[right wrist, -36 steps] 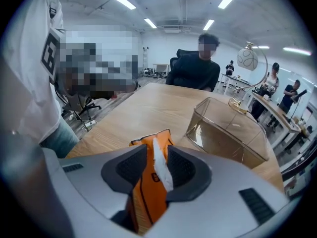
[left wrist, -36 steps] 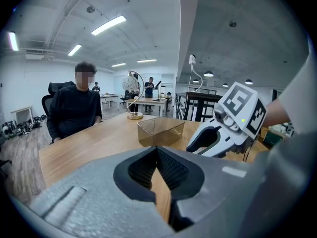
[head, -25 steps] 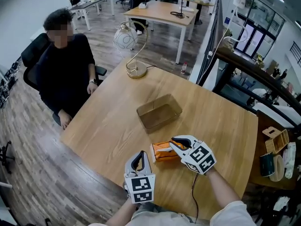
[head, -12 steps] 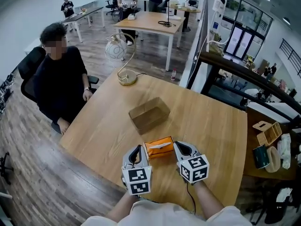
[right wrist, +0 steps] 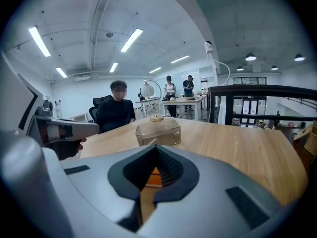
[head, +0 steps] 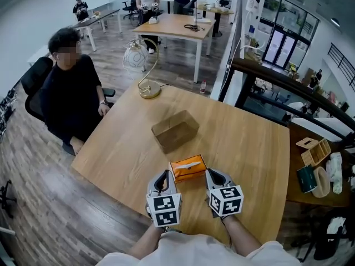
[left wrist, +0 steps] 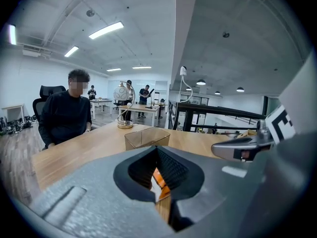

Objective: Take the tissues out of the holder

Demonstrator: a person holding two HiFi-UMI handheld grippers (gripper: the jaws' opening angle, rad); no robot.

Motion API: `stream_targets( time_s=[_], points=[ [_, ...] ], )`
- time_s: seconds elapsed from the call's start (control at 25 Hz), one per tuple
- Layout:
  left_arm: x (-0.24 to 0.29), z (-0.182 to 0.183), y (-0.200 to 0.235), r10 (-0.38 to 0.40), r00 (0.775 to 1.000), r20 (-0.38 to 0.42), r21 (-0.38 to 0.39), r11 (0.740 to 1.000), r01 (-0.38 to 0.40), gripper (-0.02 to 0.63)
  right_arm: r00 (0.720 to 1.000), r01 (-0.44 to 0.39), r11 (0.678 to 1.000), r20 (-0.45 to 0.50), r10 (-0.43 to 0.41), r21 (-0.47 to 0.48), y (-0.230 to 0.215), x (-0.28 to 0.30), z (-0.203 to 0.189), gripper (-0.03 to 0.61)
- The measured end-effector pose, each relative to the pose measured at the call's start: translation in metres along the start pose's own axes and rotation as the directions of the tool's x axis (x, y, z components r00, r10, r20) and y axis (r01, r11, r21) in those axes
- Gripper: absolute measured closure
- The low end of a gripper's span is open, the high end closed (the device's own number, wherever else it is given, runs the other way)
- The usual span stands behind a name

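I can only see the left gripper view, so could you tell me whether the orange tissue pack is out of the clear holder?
Observer: Yes. In the head view the tissue pack lies on the table, apart from the holder, on the near side of it.
Operator: Thank you. Is a tissue showing at its opening?
Observer: Yes, a white tissue sticks out of the slot on top.
Operator: And is the right gripper gripping the pack?
Observer: No. The right gripper is close beside the pack, and its own view shows the jaws together on nothing. The left gripper flanks the pack's other side.
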State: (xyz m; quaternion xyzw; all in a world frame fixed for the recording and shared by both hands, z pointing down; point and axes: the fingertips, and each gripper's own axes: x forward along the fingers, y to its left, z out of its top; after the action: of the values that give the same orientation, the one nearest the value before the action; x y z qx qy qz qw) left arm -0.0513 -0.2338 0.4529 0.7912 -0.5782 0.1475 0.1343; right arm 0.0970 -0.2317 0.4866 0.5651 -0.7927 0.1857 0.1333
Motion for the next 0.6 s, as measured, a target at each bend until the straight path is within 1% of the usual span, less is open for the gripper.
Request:
stream_targets(
  time_s=[0.6],
  points=[
    [-0.014,0.003,0.0,0.003,1.0,0.019,-0.014,1.0,-0.003,0.607,1.0,0.022,1.0,0.013,-0.022,-0.02,0.007,-0.008,0.006,0.574]
  ],
)
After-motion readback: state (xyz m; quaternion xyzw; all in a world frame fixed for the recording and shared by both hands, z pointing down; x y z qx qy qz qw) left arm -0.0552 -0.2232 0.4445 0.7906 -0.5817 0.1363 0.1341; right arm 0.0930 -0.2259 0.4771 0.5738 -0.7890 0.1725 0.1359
